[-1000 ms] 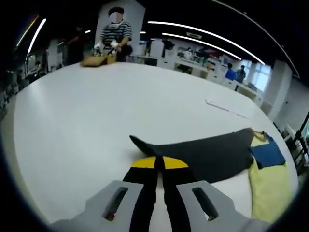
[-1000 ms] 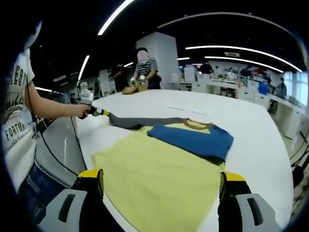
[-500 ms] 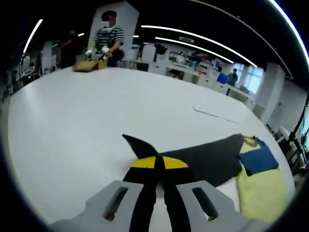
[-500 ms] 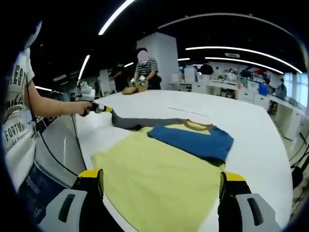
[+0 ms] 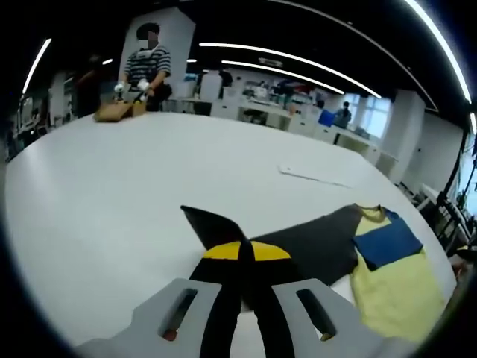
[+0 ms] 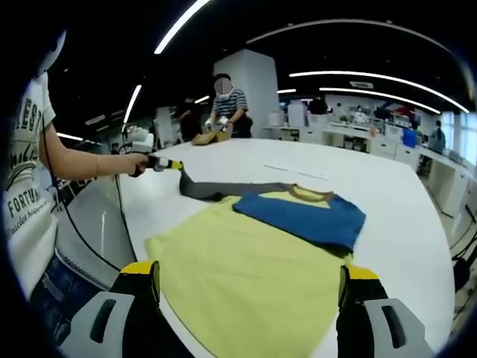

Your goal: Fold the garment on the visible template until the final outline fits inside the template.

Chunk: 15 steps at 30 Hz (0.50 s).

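The garment is a yellow shirt lying flat on the white table, with a blue sleeve folded across its chest and a dark grey sleeve stretched out to the side. My left gripper is shut on the tip of that grey sleeve, which pokes up past the jaws. The right gripper view has this left gripper in a person's hand, lifting the sleeve end. My right gripper hangs open over the shirt's near hem, holding nothing.
A thin marked outline lies on the table beyond the shirt. At the far side a person in a striped top handles a brown item. The holder's body stands at the table's left edge.
The left gripper has carried the grey sleeve tip up and in toward the shirt, so the tip stands higher. The right gripper has stayed put and open.
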Available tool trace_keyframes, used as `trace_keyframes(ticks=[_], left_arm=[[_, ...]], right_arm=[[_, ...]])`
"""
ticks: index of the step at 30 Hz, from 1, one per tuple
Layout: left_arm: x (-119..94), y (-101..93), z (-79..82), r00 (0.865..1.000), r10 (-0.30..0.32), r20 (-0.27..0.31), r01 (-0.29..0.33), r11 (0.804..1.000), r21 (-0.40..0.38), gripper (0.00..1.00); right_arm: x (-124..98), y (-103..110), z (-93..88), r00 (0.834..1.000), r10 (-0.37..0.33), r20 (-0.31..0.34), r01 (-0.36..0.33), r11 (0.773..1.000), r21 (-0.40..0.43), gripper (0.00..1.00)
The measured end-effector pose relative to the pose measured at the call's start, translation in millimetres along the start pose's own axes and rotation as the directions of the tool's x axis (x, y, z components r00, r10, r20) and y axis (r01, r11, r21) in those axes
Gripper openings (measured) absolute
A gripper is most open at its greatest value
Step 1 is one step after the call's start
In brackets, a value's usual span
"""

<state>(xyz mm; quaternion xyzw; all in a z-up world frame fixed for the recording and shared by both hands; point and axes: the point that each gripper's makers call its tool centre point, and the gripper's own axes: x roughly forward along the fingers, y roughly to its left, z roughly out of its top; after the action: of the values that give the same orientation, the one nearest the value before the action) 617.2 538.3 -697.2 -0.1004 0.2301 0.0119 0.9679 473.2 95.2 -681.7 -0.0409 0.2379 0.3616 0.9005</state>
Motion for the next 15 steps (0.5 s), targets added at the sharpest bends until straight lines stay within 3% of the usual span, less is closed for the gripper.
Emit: trace_keyframes(ticks=[15], left_arm=[[7.7, -26.5, 10.6, 0.998, -0.067, 0.021, 0.068, 0.997, -0.045, 0.00]], right_arm=[[1.5, 4.4, 0.8, 1.000, 0.011, -0.015, -0.011, 1.000, -0.007, 0.99]])
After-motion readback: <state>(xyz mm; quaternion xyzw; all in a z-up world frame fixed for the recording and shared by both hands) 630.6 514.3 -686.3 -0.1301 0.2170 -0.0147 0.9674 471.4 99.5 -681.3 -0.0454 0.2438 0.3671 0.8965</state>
